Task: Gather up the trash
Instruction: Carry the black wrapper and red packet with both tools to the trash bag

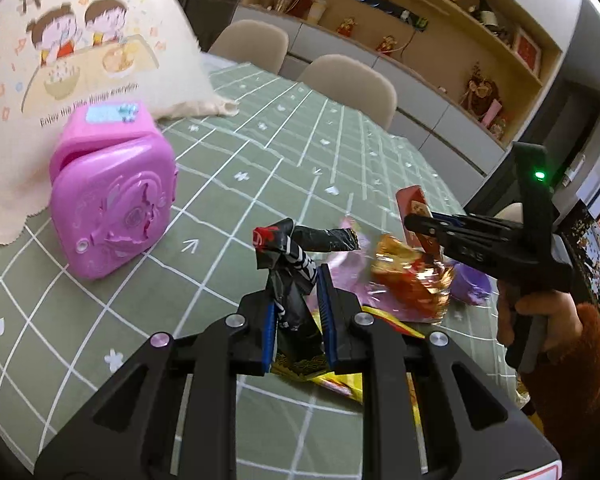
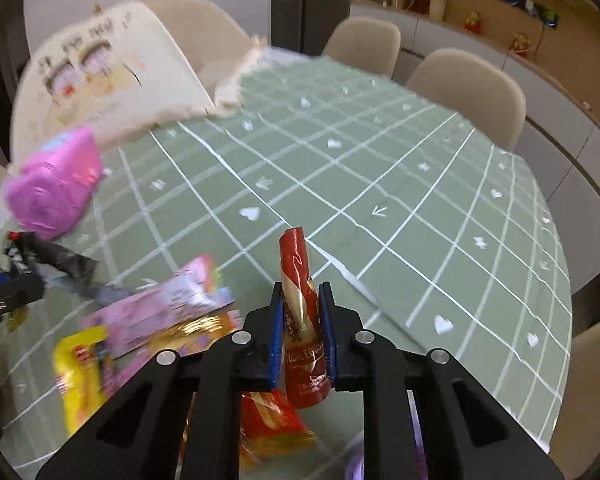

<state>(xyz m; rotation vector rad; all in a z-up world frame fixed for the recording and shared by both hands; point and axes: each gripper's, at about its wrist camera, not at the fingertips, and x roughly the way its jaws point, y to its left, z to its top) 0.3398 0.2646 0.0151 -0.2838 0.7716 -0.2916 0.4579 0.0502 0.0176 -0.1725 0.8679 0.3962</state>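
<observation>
Right now each gripper has hold of one piece of trash above the table (image 2: 420, 184), which has a green cloth with white lines on it. The left gripper (image 1: 298, 300) is closed on a black wrapper (image 1: 290, 276), and the wrapper sticks up between its blue pads with a floppy end bent over to the right. The right gripper (image 2: 302, 320) is closed on a red and gold wrapper (image 2: 302, 320), which stands up tall between its two blue pads. From the left camera you can see the right gripper (image 1: 418, 226) off to the right, with a hand (image 1: 540, 316) in a fuzzy orange sleeve (image 1: 580, 380) on its handle. More trash lies in a pile on the cloth below the two grippers: a shiny gold and red wrapper (image 1: 412, 280), a yellow packet (image 2: 80, 372) and a pink packet (image 2: 168, 300). A pink plastic box (image 1: 112, 196) stands on the table to the left, well apart from the pile. Behind the box is a cream cloth cover (image 1: 80, 40) with two cartoon children on it. Some beige chairs (image 2: 468, 92) stand at the far side of the table.
</observation>
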